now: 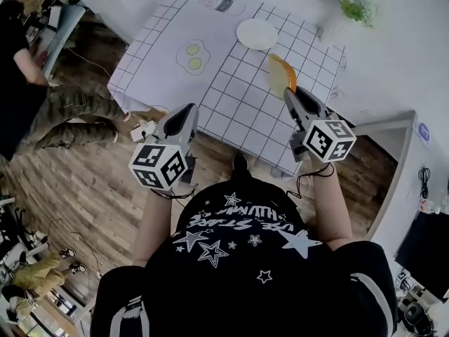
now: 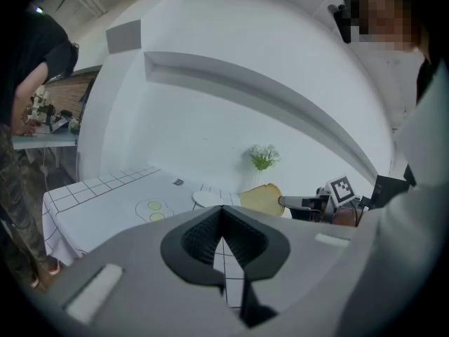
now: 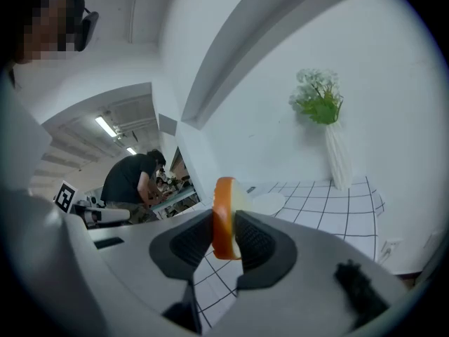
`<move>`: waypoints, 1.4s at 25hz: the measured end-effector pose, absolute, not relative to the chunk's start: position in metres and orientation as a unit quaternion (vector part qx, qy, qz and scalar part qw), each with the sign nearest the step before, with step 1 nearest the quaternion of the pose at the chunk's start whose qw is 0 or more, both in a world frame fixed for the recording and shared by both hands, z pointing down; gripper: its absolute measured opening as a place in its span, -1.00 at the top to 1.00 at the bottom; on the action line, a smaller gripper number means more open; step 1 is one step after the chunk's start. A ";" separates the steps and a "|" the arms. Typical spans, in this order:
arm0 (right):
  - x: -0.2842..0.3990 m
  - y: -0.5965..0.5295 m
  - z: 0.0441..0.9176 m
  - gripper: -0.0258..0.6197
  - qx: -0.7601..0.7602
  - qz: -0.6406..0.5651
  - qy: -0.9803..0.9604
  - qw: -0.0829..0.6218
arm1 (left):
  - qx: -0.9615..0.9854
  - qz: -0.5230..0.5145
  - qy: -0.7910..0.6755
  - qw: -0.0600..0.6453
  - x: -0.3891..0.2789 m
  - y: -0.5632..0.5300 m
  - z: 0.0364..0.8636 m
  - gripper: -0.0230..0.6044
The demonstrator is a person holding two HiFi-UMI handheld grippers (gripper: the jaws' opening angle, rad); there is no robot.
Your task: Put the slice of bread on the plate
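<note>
A slice of bread (image 1: pixel 280 74) with an orange crust stands on edge between the jaws of my right gripper (image 1: pixel 292 94), which is shut on it above the right part of the table. In the right gripper view the bread slice (image 3: pixel 224 203) sticks up between the pads of the right gripper (image 3: pixel 226 223). The white plate (image 1: pixel 257 34) lies bare farther back on the checked cloth, seen beyond the bread as the plate (image 3: pixel 271 202). My left gripper (image 1: pixel 188 111) hovers at the table's near edge, jaws together and empty, as the left gripper (image 2: pixel 223 213) shows.
A fried-egg picture (image 1: pixel 193 56) lies on the checked tablecloth (image 1: pixel 238 111) left of the plate. A white vase of flowers (image 1: pixel 353 2) stands at the back right corner. A person (image 1: pixel 28 83) bends over a bench at the far left, on the wooden floor.
</note>
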State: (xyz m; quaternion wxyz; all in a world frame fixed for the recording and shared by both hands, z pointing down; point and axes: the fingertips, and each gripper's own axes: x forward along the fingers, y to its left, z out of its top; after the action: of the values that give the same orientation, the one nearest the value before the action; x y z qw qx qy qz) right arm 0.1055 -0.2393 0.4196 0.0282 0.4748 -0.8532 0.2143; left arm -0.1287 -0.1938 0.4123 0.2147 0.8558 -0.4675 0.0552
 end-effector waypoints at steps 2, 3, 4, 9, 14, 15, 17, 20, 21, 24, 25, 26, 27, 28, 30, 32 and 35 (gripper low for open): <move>0.106 -0.247 0.422 0.61 0.476 0.218 -0.852 0.025 | 0.853 0.056 -0.471 0.216 -0.131 -0.200 0.412 0.90; 0.107 -0.251 0.424 0.61 0.474 0.223 -0.852 0.023 | 0.852 0.060 -0.473 0.216 -0.130 -0.204 0.412 0.90; 0.108 -0.255 0.425 0.61 0.471 0.226 -0.852 0.022 | 0.852 0.064 -0.473 0.215 -0.128 -0.207 0.412 0.90; 0.105 -0.278 0.430 0.61 0.455 0.235 -0.859 0.007 | 0.851 0.067 -0.484 0.196 -0.128 -0.225 0.406 0.90; 0.093 -0.293 0.429 0.61 0.455 0.232 -0.860 0.003 | 0.839 0.057 -0.507 0.190 -0.161 -0.235 0.400 0.90; 0.092 -0.293 0.430 0.61 0.457 0.233 -0.859 0.006 | 0.841 0.060 -0.504 0.189 -0.165 -0.234 0.400 0.90; 0.094 -0.301 0.436 0.61 0.465 0.242 -0.852 0.011 | 0.843 0.073 -0.499 0.189 -0.167 -0.243 0.401 0.90; 0.102 -0.325 0.440 0.61 0.490 0.252 -0.834 0.013 | 0.847 0.077 -0.485 0.205 -0.164 -0.275 0.408 0.90; 0.103 -0.330 0.440 0.61 0.499 0.253 -0.829 0.014 | 0.850 0.078 -0.476 0.212 -0.164 -0.284 0.412 0.90; 0.103 -0.339 0.439 0.61 0.527 0.252 -0.811 0.017 | 0.864 0.086 -0.445 0.219 -0.164 -0.311 0.419 0.90; 0.103 -0.342 0.439 0.61 0.537 0.251 -0.805 0.018 | 0.871 0.089 -0.432 0.215 -0.163 -0.320 0.418 0.90; 0.103 -0.345 0.439 0.61 0.548 0.250 -0.798 0.020 | 0.878 0.093 -0.420 0.209 -0.162 -0.329 0.417 0.90; 0.103 -0.348 0.438 0.61 0.559 0.247 -0.791 0.022 | 0.885 0.096 -0.407 0.204 -0.161 -0.339 0.417 0.90; 0.103 -0.351 0.438 0.61 0.570 0.244 -0.784 0.025 | 0.890 0.099 -0.397 0.201 -0.160 -0.349 0.417 0.90; 0.101 -0.359 0.437 0.61 0.588 0.236 -0.773 0.035 | 0.898 0.100 -0.381 0.197 -0.161 -0.370 0.416 0.90; 0.097 -0.370 0.438 0.61 0.599 0.228 -0.766 0.051 | 0.903 0.099 -0.369 0.195 -0.164 -0.389 0.416 0.90; 0.094 -0.383 0.442 0.61 0.616 0.221 -0.752 0.078 | 0.911 0.097 -0.351 0.193 -0.165 -0.417 0.416 0.90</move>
State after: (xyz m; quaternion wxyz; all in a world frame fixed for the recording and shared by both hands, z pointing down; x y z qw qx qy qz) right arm 0.0936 -0.3825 0.4419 0.0781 0.6157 -0.7524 0.2206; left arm -0.1648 -0.4167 0.4157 0.1933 0.9112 -0.3506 0.0969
